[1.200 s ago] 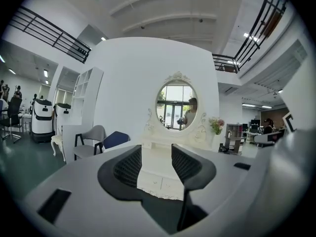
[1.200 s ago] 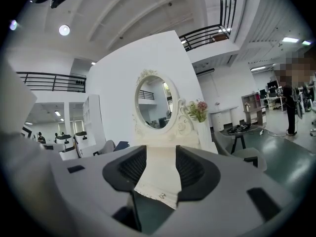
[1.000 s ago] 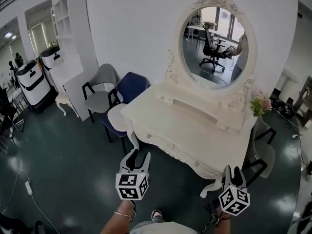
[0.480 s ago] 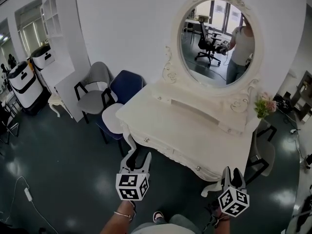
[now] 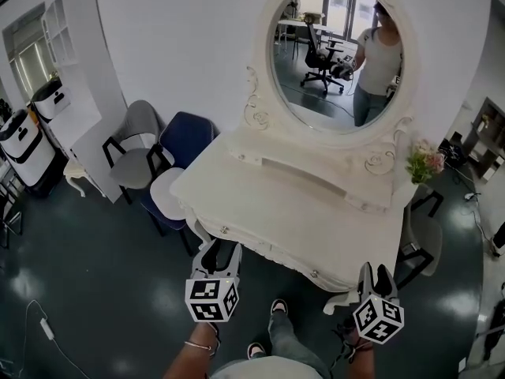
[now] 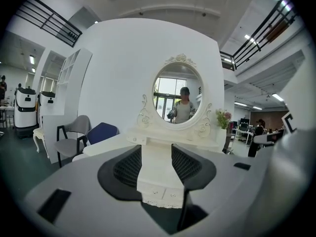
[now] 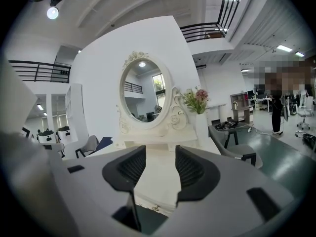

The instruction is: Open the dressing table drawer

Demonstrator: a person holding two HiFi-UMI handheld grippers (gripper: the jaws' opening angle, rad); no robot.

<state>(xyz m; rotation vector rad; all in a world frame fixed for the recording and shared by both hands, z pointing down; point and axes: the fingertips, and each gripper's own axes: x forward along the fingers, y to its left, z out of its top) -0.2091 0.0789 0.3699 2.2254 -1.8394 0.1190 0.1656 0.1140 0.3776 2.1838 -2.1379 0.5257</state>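
A cream dressing table [image 5: 292,212] with an oval mirror [image 5: 338,50] stands against the white wall. Its front drawers are closed, with small knobs [image 5: 225,230] [image 5: 315,273] on them. My left gripper [image 5: 218,253] hovers open just short of the table's front left edge, nothing between its jaws. My right gripper [image 5: 374,275] is open near the front right corner, also empty. In the left gripper view the drawer front [image 6: 160,193] shows between the open jaws. The right gripper view has a drawer knob [image 7: 155,208] low between its jaws.
A grey chair [image 5: 130,152], a blue chair [image 5: 175,152] and a round white stool [image 5: 166,192] stand left of the table. A grey chair [image 5: 422,239] is at its right. A pink flower vase [image 5: 422,164] sits on the table's right end. A person shows in the mirror.
The view has moved closer to the dressing table, which now sits lower and nearer in the head view. Both grippers keep their places in the view and stay open.
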